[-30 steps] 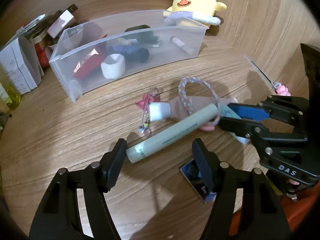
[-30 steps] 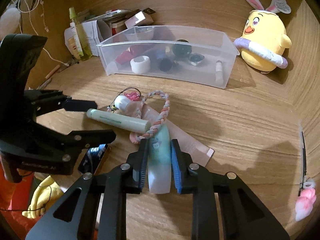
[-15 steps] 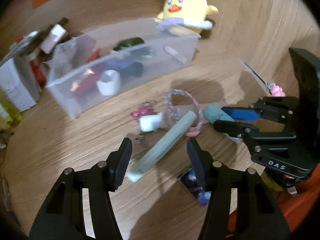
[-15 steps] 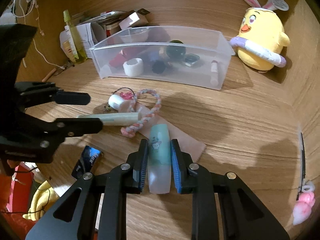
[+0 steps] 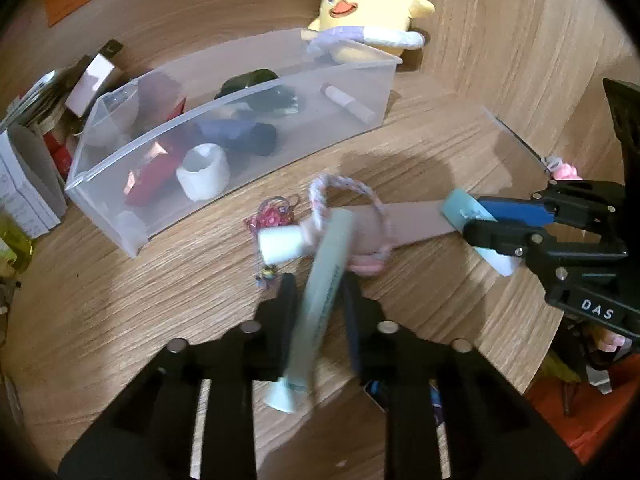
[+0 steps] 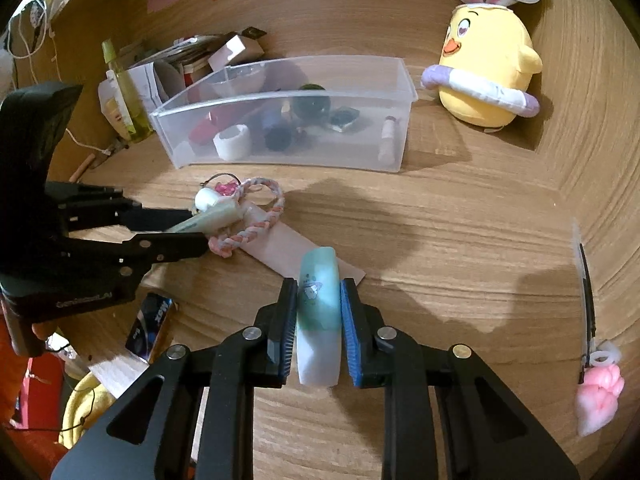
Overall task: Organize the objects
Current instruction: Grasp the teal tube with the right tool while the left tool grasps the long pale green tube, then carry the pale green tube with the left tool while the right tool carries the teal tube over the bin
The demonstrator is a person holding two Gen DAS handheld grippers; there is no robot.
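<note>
We found a wooden counter (image 6: 460,216) carrying a clear plastic bin (image 6: 288,148) toward its back edge, with a white tape roll (image 6: 233,143) and dark containers inside. A yellow chick plush (image 6: 490,76) sat in the back right corner, just beside the bin. In front of the bin lay a braided cord loop (image 6: 256,216) on a brown paper strip (image 6: 288,248). The left gripper (image 5: 318,300) had its jaws closed on a pale green tube (image 5: 324,280), blurred, tilted over the cord. The right gripper (image 6: 318,312) clamped a teal-and-white tube (image 6: 319,316) at the strip's near end.
</note>
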